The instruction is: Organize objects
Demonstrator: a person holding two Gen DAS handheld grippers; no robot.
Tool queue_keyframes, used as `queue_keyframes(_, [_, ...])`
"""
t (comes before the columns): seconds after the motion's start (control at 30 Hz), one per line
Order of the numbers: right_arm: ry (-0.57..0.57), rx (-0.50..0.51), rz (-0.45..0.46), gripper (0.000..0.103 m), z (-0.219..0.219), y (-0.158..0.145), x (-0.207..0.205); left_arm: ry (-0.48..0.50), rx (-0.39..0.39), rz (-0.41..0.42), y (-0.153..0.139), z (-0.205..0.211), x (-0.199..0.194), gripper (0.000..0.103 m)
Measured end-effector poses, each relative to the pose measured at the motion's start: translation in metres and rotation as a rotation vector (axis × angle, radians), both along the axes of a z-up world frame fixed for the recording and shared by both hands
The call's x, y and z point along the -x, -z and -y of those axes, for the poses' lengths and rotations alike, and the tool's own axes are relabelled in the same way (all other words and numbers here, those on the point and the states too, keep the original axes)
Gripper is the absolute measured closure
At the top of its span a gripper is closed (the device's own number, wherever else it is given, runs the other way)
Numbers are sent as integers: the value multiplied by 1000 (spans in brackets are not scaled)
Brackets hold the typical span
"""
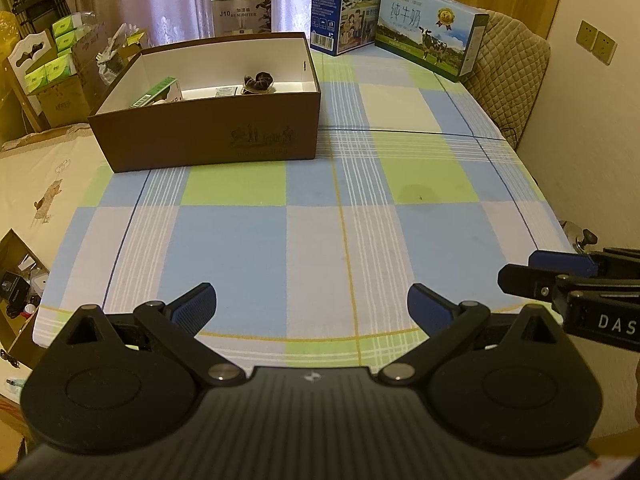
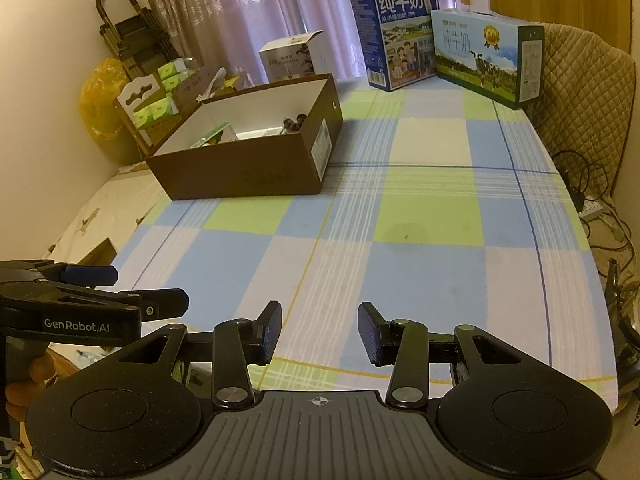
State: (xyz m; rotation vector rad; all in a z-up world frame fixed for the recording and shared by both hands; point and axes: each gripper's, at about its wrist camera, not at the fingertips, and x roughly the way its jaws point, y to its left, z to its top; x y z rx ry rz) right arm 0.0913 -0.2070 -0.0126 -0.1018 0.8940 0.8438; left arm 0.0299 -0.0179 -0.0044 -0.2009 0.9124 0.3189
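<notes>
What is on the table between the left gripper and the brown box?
Nothing. In the left wrist view only bare checked tablecloth lies between the left gripper and the brown box.

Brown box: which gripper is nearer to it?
Left, though only slightly. The left gripper sits at the near table edge nearly below the brown box; the right gripper is level but farther right.
</notes>
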Motion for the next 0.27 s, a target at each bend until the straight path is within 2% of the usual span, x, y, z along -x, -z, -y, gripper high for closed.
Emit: queue_keyframes(0.27, [-7, 2, -11, 63, -8, 2, -11, -7, 3, -8, 2, -5, -11, 2])
